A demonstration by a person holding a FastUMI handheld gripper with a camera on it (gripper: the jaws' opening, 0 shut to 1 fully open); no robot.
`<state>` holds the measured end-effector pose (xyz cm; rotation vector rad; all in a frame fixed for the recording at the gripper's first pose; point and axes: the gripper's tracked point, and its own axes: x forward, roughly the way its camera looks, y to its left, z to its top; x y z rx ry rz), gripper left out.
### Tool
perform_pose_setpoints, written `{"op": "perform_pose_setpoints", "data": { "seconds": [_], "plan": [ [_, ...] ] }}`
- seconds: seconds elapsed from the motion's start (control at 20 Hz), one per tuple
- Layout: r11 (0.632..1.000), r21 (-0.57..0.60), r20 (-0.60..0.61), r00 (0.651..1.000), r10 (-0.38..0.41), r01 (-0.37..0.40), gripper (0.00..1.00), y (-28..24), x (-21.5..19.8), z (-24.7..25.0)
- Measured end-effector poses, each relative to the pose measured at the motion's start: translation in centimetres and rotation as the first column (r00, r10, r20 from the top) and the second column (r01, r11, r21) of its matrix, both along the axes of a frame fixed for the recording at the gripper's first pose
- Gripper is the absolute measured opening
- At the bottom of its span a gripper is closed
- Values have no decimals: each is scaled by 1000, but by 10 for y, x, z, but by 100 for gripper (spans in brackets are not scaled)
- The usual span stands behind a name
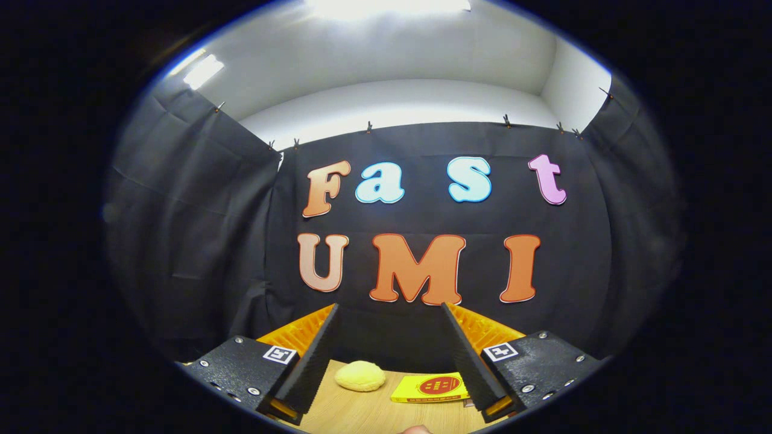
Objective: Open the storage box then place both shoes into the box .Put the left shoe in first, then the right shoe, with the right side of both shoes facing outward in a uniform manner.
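My gripper (391,313) is held high and level, facing the booth's black cloth wall, with its two fingers spread wide apart and nothing between them. Below and between the fingers lies a strip of wooden table (362,410). No shoe or storage box is in sight.
On the table between the fingers rest a pale yellow, rounded soft lump (360,375) and, to its right, a flat yellow packet with a red round mark (431,388). The black cloth wall (199,229) closes the space ahead and at both sides.
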<state>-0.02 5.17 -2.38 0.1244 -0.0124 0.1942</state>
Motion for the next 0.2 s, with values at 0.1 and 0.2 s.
{"op": "perform_pose_setpoints", "data": {
  "seconds": [0.1, 0.2],
  "plan": [
    [1000, -2, 14, 1000, 3, -3, 97, -1, 1, 3],
    [1000, 4, 28, 1000, 6, -6, 97, 0, 2, 6]
  ]
}}
